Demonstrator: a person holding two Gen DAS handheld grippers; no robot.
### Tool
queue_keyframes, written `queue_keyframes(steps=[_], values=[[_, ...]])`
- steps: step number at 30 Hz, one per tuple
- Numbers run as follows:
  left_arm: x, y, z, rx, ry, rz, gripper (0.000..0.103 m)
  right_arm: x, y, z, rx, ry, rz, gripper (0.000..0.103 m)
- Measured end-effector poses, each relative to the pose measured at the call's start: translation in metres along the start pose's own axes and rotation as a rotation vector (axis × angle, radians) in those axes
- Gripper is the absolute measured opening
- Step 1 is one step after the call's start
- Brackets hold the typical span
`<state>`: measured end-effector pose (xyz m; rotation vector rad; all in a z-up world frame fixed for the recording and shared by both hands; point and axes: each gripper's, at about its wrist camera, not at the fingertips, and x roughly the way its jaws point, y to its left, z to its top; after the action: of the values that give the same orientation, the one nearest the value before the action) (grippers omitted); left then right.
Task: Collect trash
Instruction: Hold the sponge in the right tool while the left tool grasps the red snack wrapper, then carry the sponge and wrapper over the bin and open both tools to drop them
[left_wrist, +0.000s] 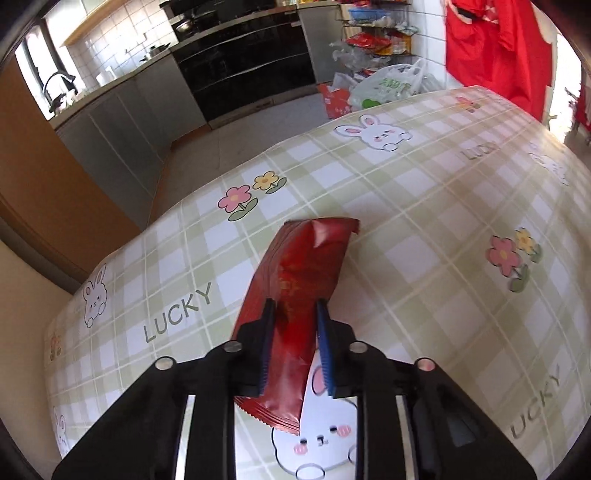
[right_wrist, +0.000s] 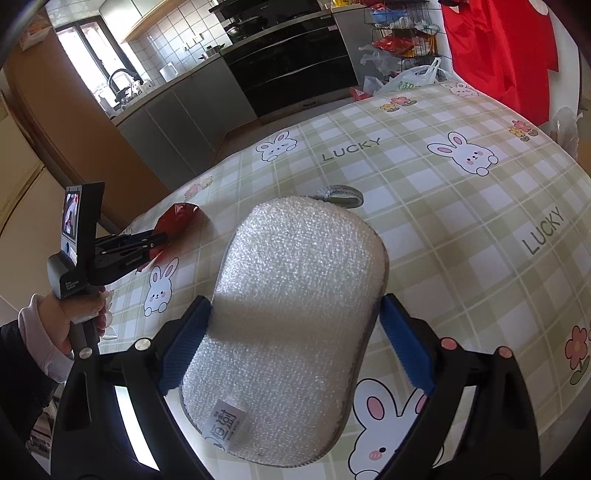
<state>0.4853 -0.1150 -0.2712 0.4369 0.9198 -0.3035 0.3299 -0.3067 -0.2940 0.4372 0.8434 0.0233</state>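
Now my left gripper (left_wrist: 293, 334) clamps a glossy, crinkled red foil wrapper (left_wrist: 299, 295); my right gripper (right_wrist: 295, 339) squeezes a nubbly, silvery oblong scrubbing pad (right_wrist: 291, 314).

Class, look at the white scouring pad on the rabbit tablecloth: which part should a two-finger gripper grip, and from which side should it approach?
Grip the scouring pad across its narrow width near the labelled end, approaching from that near end along its length. It lies flat, its long sides are roughly parallel, and the right gripper already straddles them.
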Motion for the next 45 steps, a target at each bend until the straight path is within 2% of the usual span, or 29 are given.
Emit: queue_keyframes(steps=[7,10,23,29,35,42,45], values=[[-0.056,0.003,-0.017,-0.009,-0.046,-0.043,0.016,-0.029,0.028,-0.001,-0.038,-0.035,0.032,0.091],[-0.08,0.001,-0.024,-0.009,-0.07,-0.035,0.016,-0.045,0.042,-0.003,-0.062,-0.049,0.046,0.091],[-0.202,0.01,-0.074,-0.124,-0.197,-0.081,0.016,-0.116,0.095,-0.031,-0.174,-0.105,0.086,0.091],[-0.273,0.015,-0.12,-0.26,-0.303,-0.155,0.016,-0.145,0.116,-0.055,-0.239,-0.128,0.093,0.091],[-0.335,0.01,-0.178,-0.373,-0.396,-0.197,0.016,-0.164,0.128,-0.085,-0.281,-0.121,0.105,0.091],[-0.375,-0.007,-0.233,-0.469,-0.442,-0.227,0.016,-0.182,0.141,-0.114,-0.329,-0.133,0.113,0.091],[-0.385,-0.012,-0.252,-0.478,-0.447,-0.223,0.016,-0.186,0.143,-0.129,-0.339,-0.132,0.121,0.091]])
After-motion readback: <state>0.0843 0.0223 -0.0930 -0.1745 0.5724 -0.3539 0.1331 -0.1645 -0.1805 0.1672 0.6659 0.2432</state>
